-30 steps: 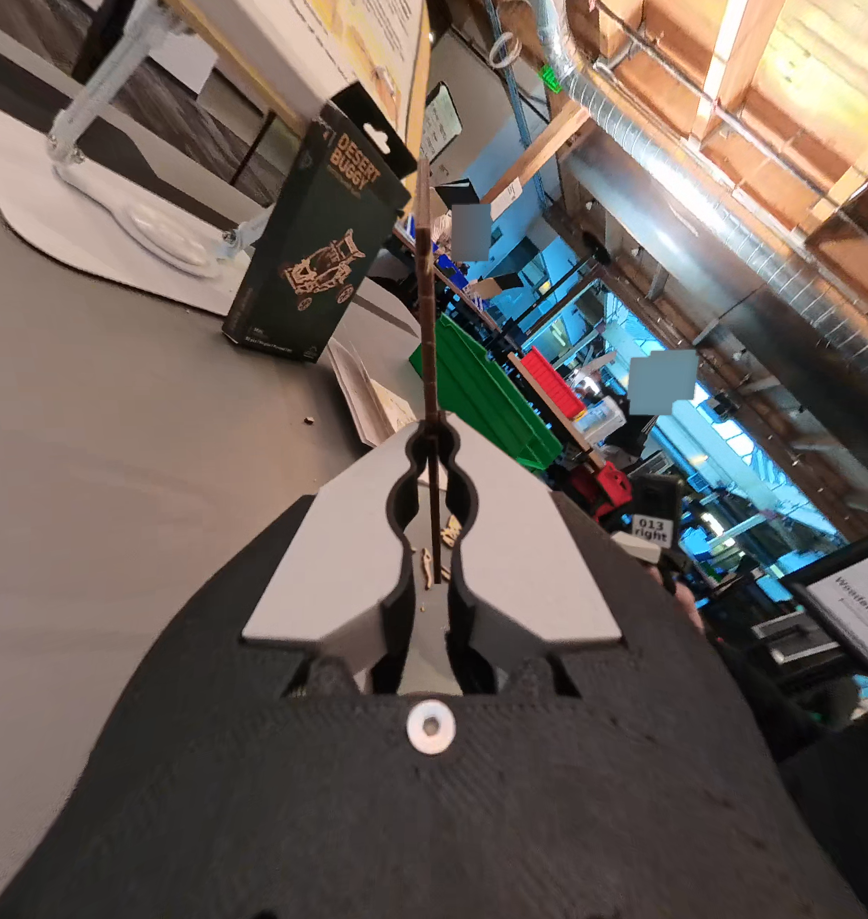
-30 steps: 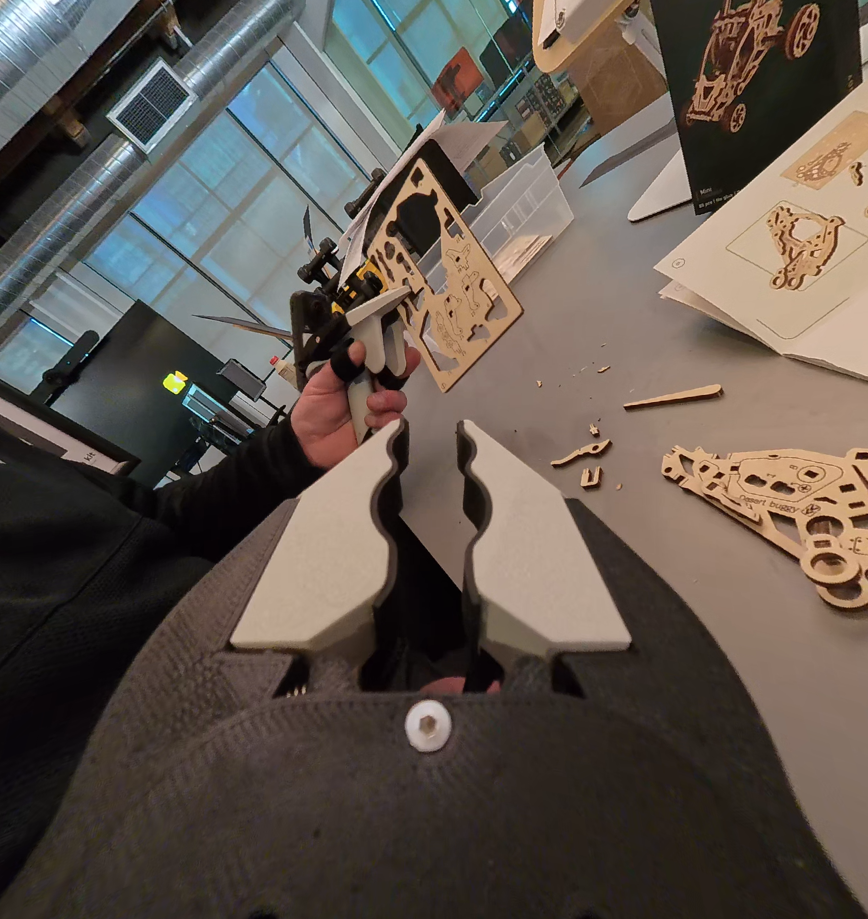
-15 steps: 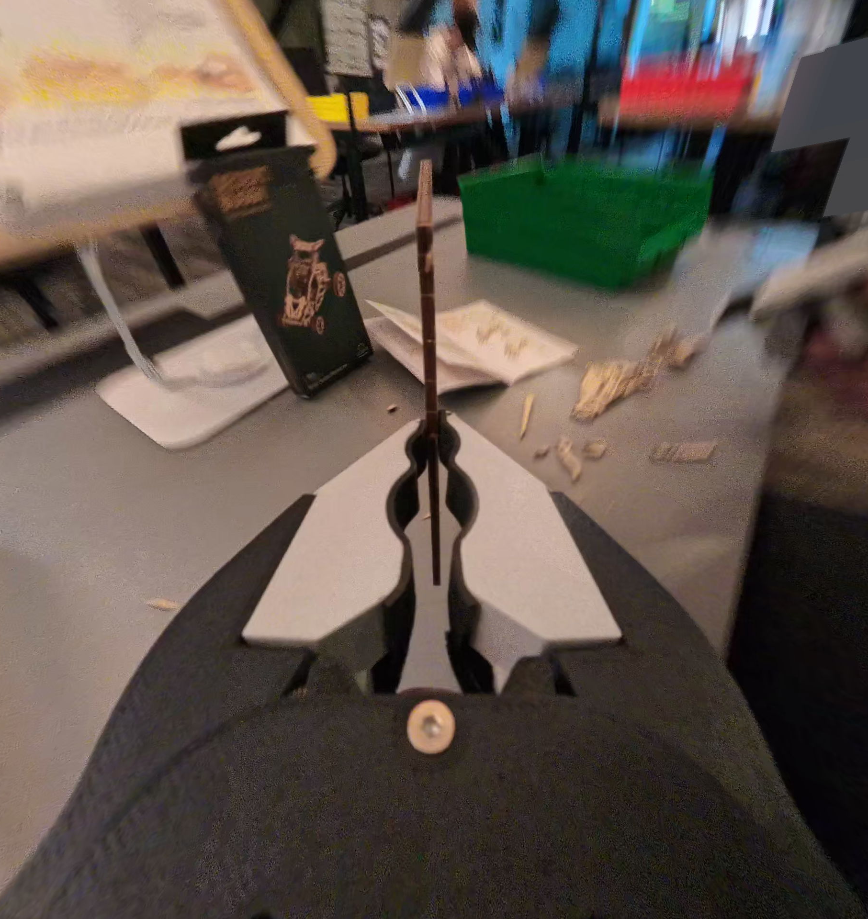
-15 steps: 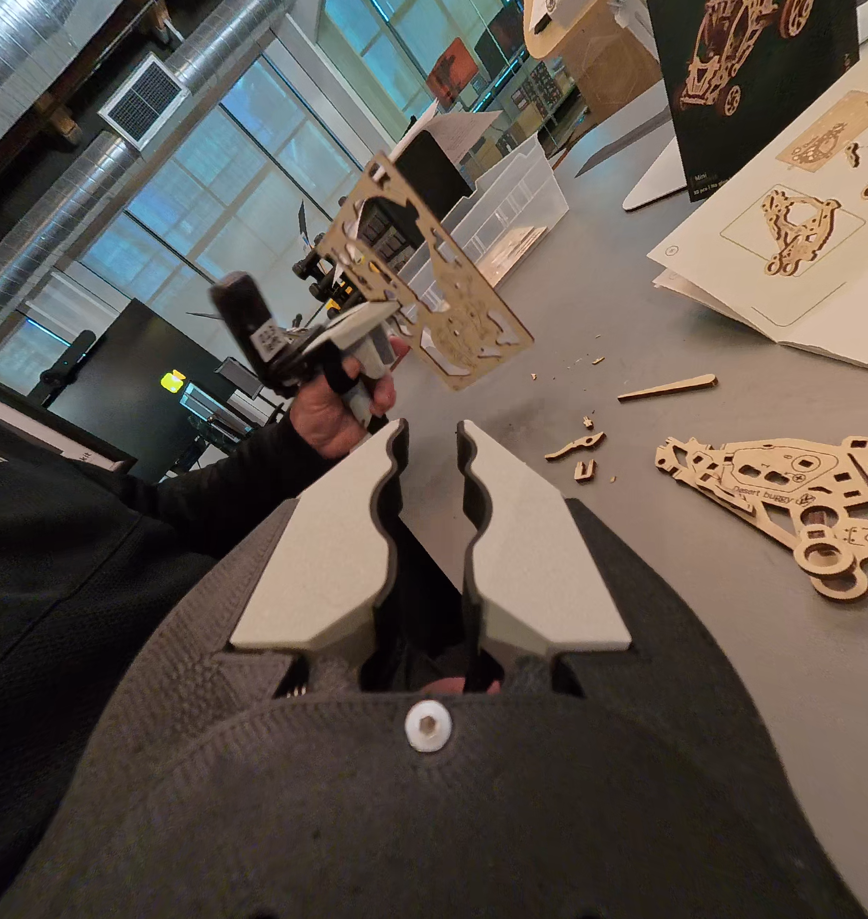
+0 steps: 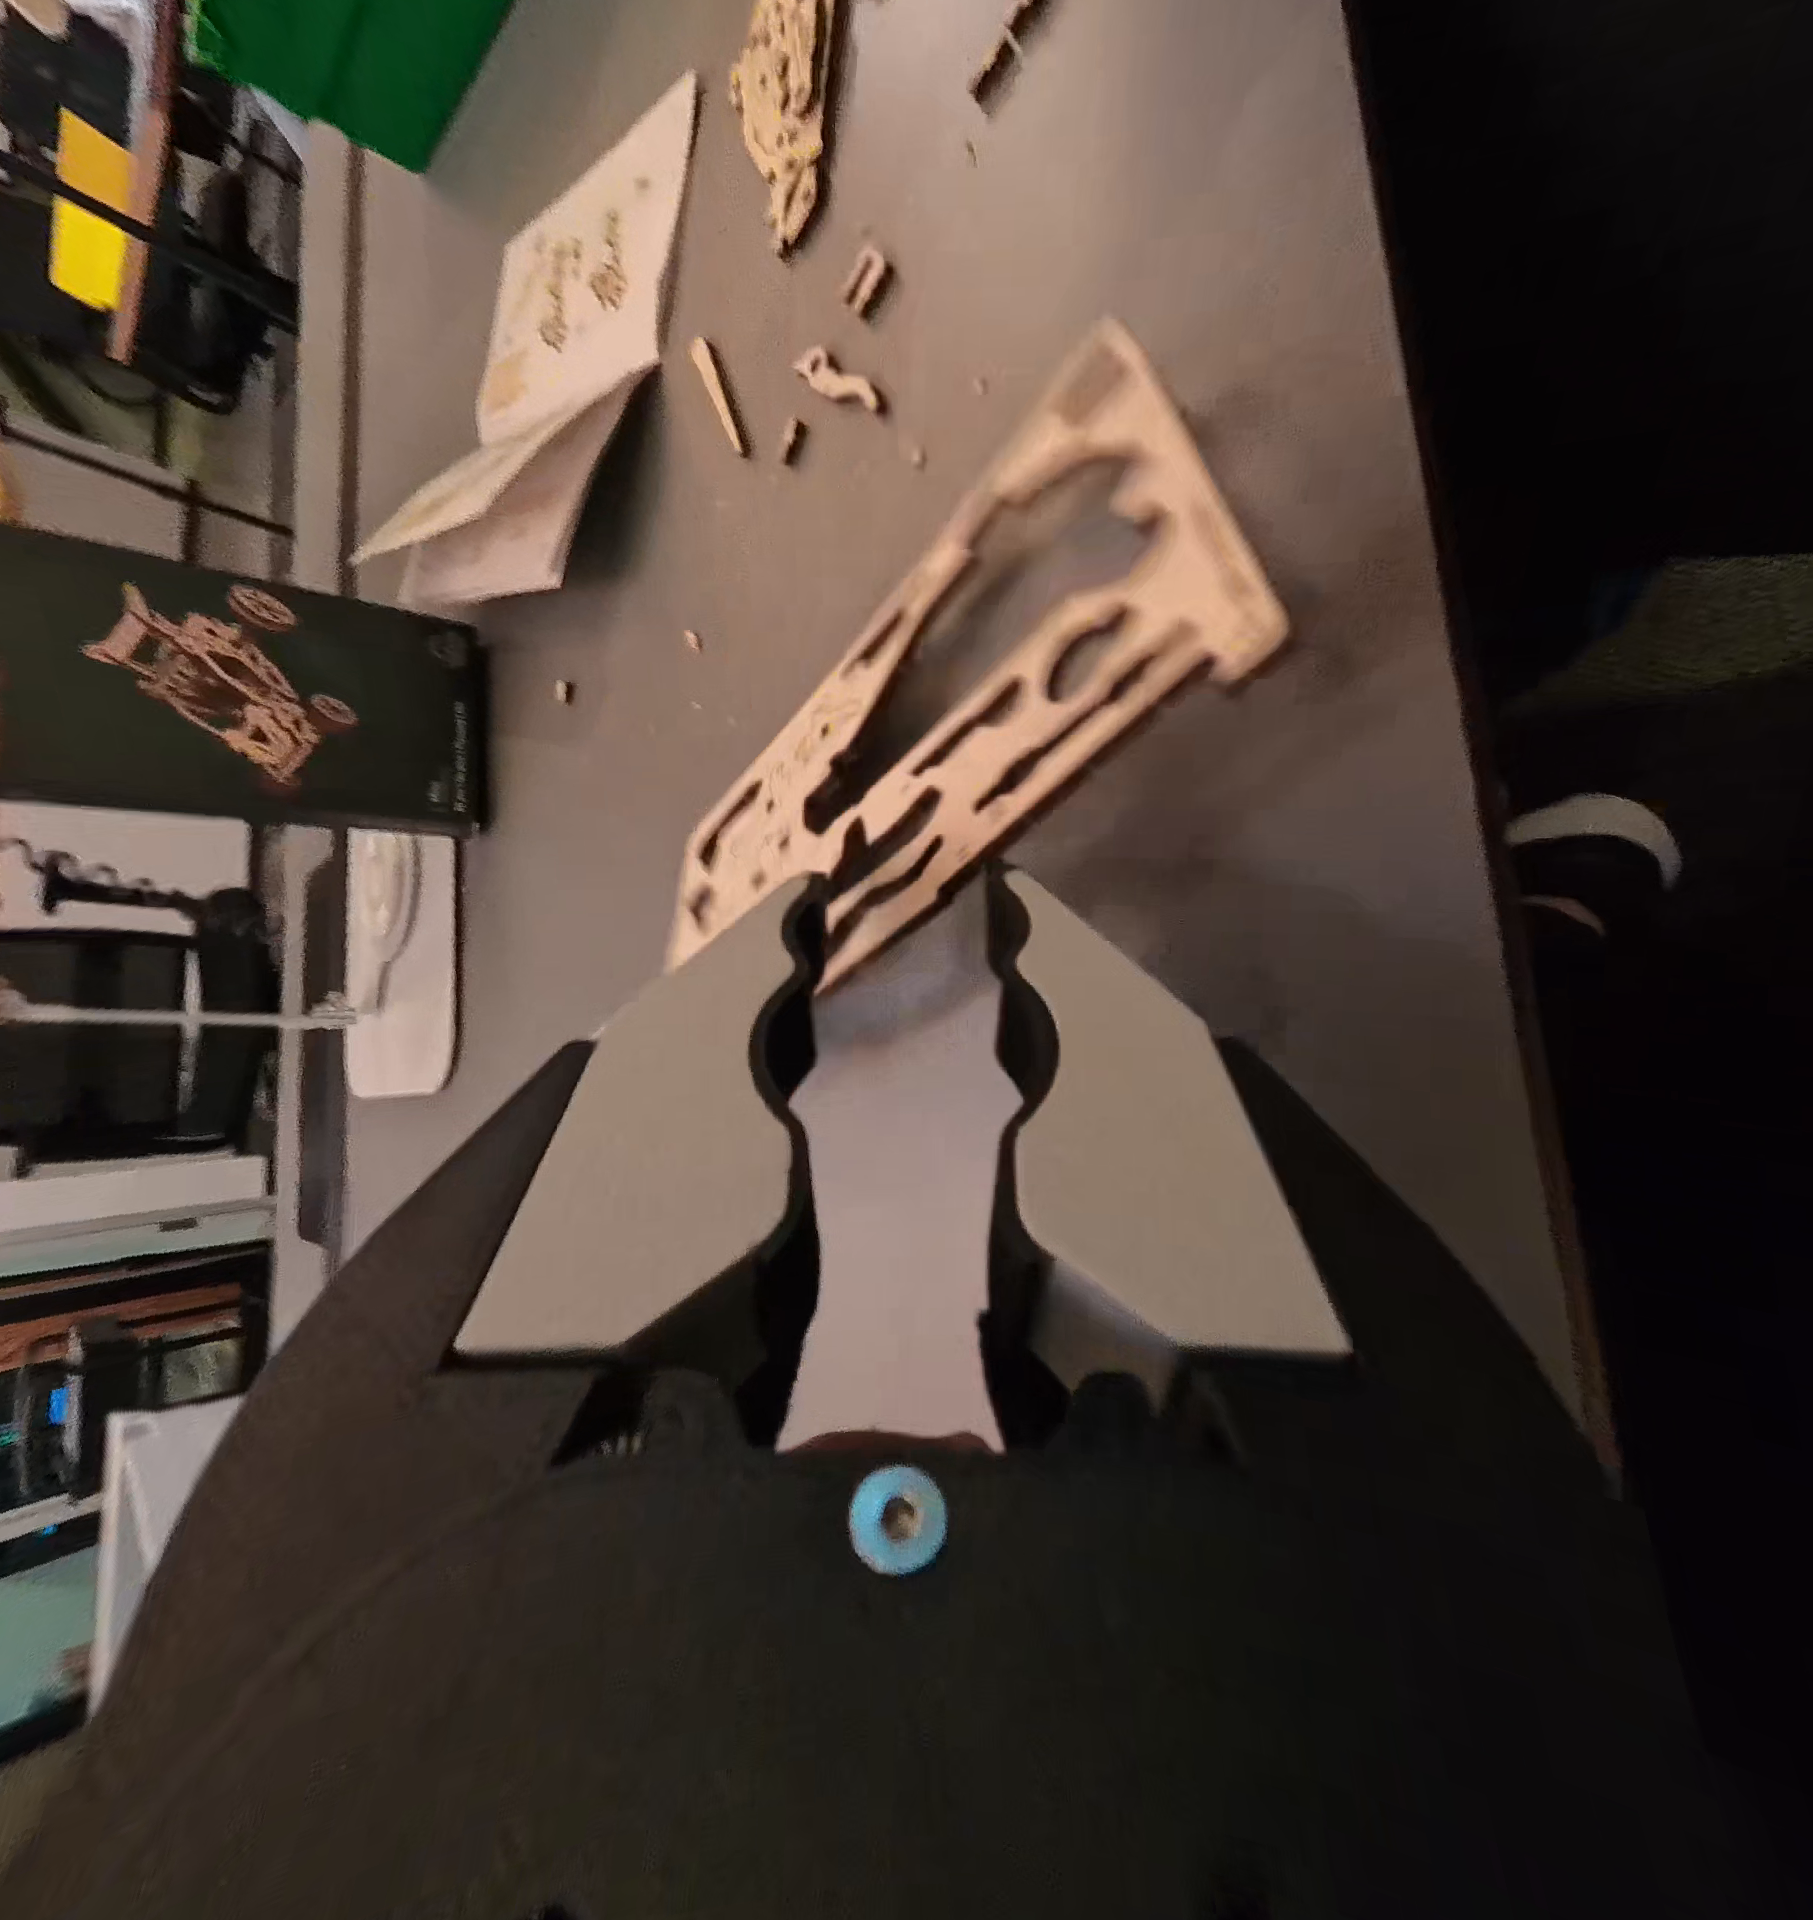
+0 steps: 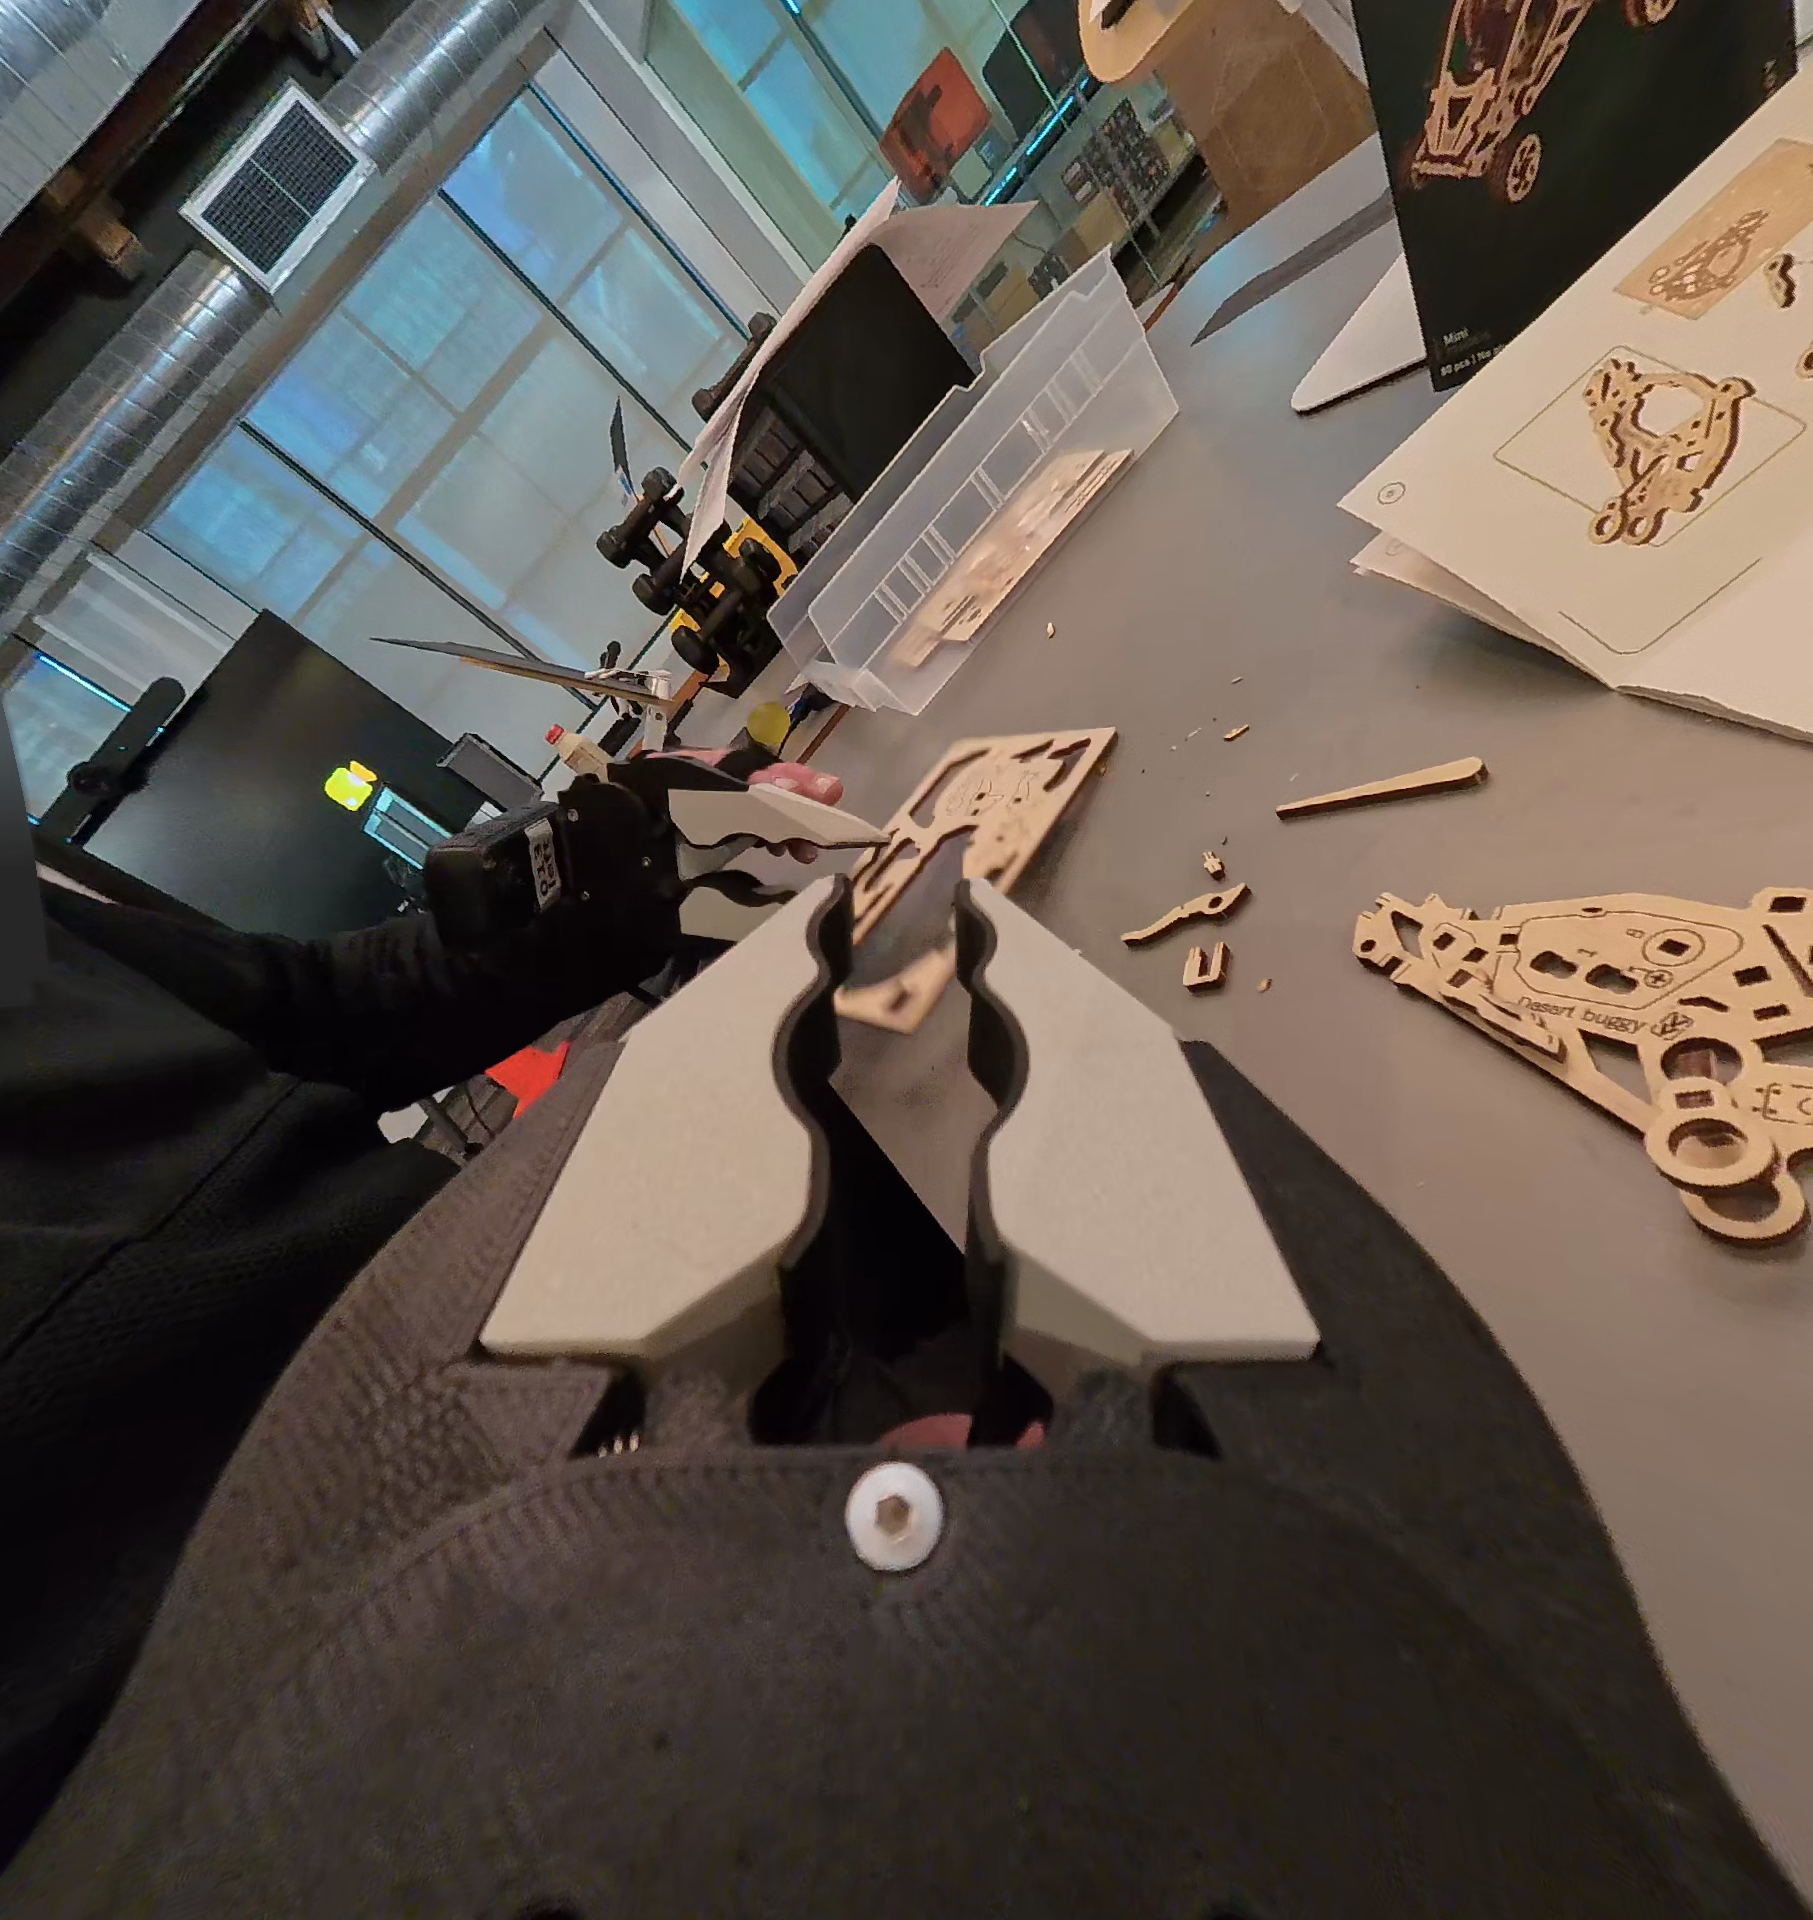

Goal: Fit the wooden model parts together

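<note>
Nearby, the left gripper (image 5: 902, 894) is hovering released over a cut-out wooden sheet (image 5: 995, 675) lying near the desk (image 5: 1245, 260) edge; the right gripper (image 6: 897, 899) is gaping, grasping nothing.

The right gripper (image 6: 897, 904) hangs with parted fingers over a cut-out wooden sheet (image 6: 995, 821) lying on the grey table (image 6: 1297, 1299) (the left gripper (image 6: 777, 831) just beside it, also spread).

I'm working in a workshop: silver ducts (image 6: 102, 436) run under timber beams, tall windows (image 6: 486, 343) light benches, and a green bin (image 5: 362, 62) and clear plastic tray (image 6: 985, 499) crowd the grey table (image 6: 1401, 1403).
</note>
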